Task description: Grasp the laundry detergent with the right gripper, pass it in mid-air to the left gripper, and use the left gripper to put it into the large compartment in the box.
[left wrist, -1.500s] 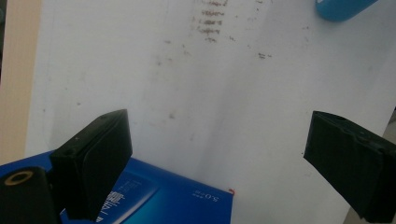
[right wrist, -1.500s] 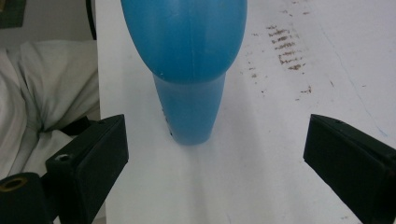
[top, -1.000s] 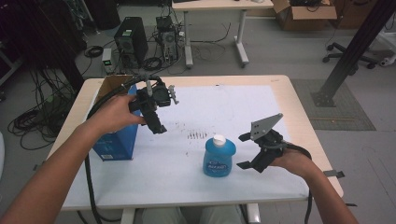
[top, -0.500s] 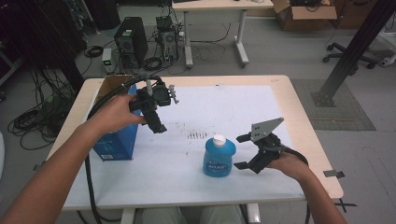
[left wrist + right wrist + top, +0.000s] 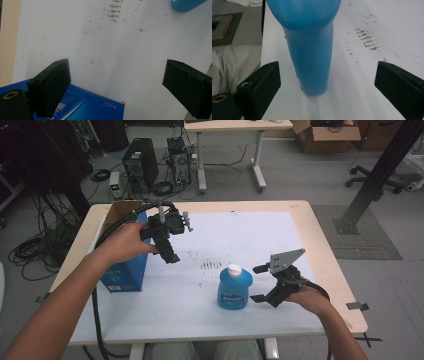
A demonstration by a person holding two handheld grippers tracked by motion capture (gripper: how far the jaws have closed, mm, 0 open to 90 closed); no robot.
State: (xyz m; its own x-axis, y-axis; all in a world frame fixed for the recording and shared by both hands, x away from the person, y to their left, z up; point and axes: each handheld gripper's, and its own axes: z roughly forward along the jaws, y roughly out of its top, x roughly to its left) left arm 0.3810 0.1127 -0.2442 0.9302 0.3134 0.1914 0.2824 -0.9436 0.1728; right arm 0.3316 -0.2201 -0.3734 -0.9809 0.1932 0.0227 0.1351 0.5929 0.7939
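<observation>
Right gripper (image 5: 256, 283) beside glossy blue plastic bottle (image 5: 234, 288)

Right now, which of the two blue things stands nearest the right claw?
The bottle, the rounded one with a white cap, just ahead of the open right claw. The box stands far off, under the left hand.

Both forearms are bare, no sleeves. The left gripper (image 5: 170, 256) is black with small silver fittings and a thick black cable. The right gripper (image 5: 259, 283) is black, topped by a grey three-cornered plate; its blocky jaws have brass-ringed screw holes.
</observation>
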